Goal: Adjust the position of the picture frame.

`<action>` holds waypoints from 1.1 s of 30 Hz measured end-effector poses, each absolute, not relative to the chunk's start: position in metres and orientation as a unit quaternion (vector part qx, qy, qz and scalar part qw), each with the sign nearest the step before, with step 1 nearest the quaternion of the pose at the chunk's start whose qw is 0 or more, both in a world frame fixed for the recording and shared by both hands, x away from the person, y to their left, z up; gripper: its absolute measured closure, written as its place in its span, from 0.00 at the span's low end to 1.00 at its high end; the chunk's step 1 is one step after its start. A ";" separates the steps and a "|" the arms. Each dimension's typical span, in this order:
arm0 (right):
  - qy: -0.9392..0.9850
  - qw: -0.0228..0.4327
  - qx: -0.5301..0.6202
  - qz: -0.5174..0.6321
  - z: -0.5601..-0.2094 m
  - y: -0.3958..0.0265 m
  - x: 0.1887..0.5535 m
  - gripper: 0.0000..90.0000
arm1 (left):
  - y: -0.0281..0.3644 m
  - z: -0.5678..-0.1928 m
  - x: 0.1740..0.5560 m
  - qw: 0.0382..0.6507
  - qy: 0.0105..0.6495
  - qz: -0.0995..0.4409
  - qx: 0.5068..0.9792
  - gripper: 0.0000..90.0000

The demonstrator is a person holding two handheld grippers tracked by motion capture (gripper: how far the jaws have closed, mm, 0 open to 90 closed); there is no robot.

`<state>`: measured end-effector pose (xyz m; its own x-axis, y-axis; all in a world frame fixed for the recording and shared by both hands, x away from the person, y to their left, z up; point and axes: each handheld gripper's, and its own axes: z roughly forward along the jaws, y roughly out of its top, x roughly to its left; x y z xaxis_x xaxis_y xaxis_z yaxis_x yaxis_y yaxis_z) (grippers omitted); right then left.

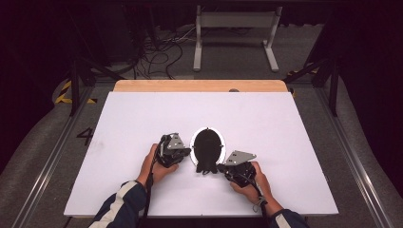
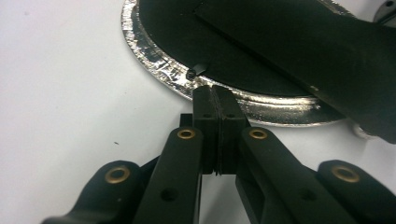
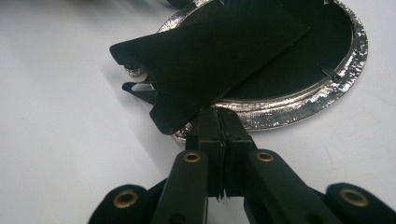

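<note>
An oval picture frame (image 1: 207,142) lies face down on the white table, its silver rim (image 2: 154,67) circling a black back board (image 2: 182,32). A black prop-up stand (image 3: 210,56) lies folded across the back. My left gripper (image 1: 187,152) rests at the frame's left side. It is shut, and its tips (image 2: 215,91) meet the rim just below a small black turn tab (image 2: 198,70). My right gripper (image 1: 222,167) sits at the frame's near right. It is shut too, with its tips (image 3: 218,114) against the rim (image 3: 345,70) under the stand's lower edge. Nothing lies between either pair of jaws.
A white sheet (image 1: 142,118) covers the table, with a strip of bare wood (image 1: 199,86) along the far edge. Beyond stand a white metal stand (image 1: 235,33) and loose cables (image 1: 161,57) on the floor. Metal rails (image 1: 52,156) run along both sides.
</note>
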<state>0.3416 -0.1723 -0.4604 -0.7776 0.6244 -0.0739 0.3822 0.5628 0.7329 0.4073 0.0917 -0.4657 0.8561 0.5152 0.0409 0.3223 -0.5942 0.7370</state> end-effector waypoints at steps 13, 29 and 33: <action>0.863 0.134 0.304 0.380 -0.458 -0.190 0.345 0.81 | 0.095 -0.455 0.398 0.404 0.224 0.118 0.879 0.93; 0.855 0.135 0.307 0.395 -0.442 -0.212 0.335 0.73 | 0.144 -0.423 0.364 0.423 0.220 0.167 0.863 0.66; 0.856 0.135 0.308 0.392 -0.441 -0.213 0.330 0.75 | 0.158 -0.421 0.355 0.418 0.228 0.184 0.860 0.55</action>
<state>0.3299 -0.2132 -0.4408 -0.7737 0.6335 0.0095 0.4210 0.5029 0.7549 0.3549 0.1575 -0.4214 0.8288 0.5452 0.1260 0.2376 -0.5467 0.8029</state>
